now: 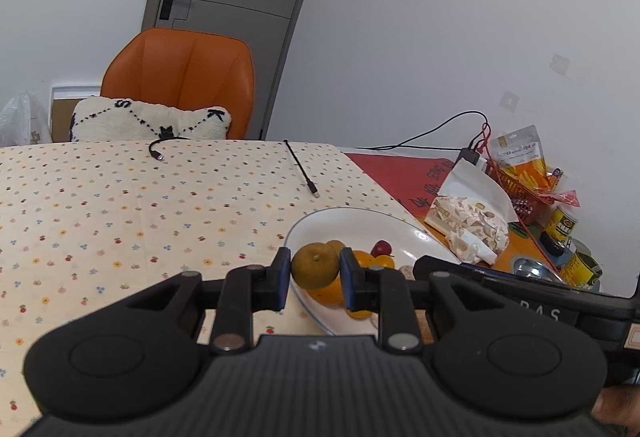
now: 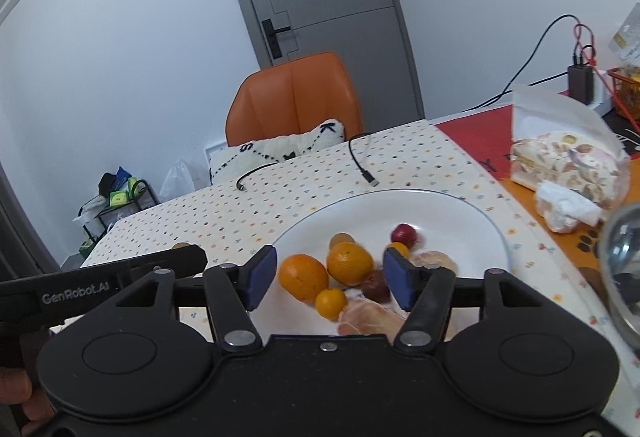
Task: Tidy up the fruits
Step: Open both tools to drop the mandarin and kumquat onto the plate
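Note:
In the left wrist view my left gripper point(image 1: 315, 271) is shut on a greenish-orange tangerine point(image 1: 314, 264) and holds it over the near edge of a white plate point(image 1: 360, 223). A red fruit point(image 1: 381, 248) and orange fruits point(image 1: 374, 260) lie on the plate behind it. In the right wrist view my right gripper point(image 2: 330, 277) is open above the same plate point(image 2: 452, 221), which holds two oranges point(image 2: 303, 277), a small kumquat point(image 2: 330, 303), a dark fruit point(image 2: 375, 287), a red fruit point(image 2: 403, 233) and peeled citrus segments point(image 2: 370, 319).
The table has a dotted cloth point(image 1: 120, 205) with two black cable ends point(image 1: 302, 169). A bag of nougat point(image 2: 568, 161) and a glass bowl point(image 2: 622, 269) stand right of the plate. A red basket point(image 1: 516, 193) and cans point(image 1: 562, 223) are far right. An orange chair point(image 1: 180, 77) stands behind.

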